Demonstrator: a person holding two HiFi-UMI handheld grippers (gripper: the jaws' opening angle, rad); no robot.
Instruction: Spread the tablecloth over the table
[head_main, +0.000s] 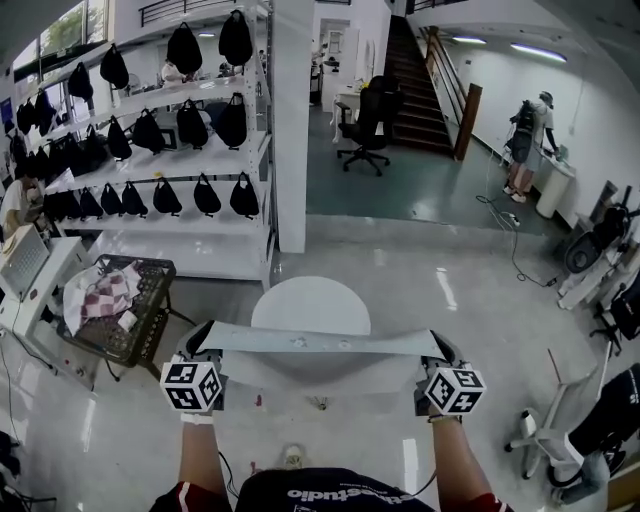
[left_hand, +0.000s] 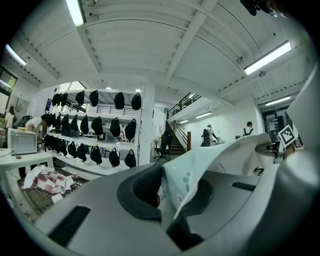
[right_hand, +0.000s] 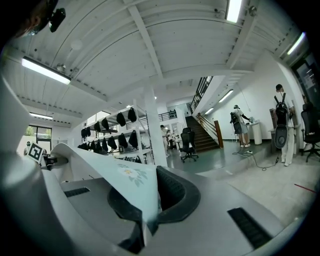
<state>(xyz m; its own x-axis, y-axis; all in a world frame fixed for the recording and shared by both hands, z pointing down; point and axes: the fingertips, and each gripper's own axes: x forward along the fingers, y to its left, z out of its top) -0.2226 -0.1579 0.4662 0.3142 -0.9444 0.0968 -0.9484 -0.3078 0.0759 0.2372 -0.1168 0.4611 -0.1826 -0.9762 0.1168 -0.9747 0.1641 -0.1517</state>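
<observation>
A pale tablecloth (head_main: 318, 342) with small flower prints is stretched taut between my two grippers, held above the floor in front of a round white table (head_main: 311, 306). My left gripper (head_main: 203, 345) is shut on the cloth's left corner (left_hand: 182, 175). My right gripper (head_main: 436, 347) is shut on the right corner (right_hand: 135, 187). The cloth hangs down below its top edge and covers the near part of the table. In each gripper view the cloth runs across toward the other gripper.
A black wire cart (head_main: 125, 310) with checked cloth in it stands left of the table. White shelves (head_main: 170, 150) hung with black bags lie beyond it, beside a white pillar (head_main: 292, 120). An office chair (head_main: 368, 125) and a standing person (head_main: 528, 145) are far off.
</observation>
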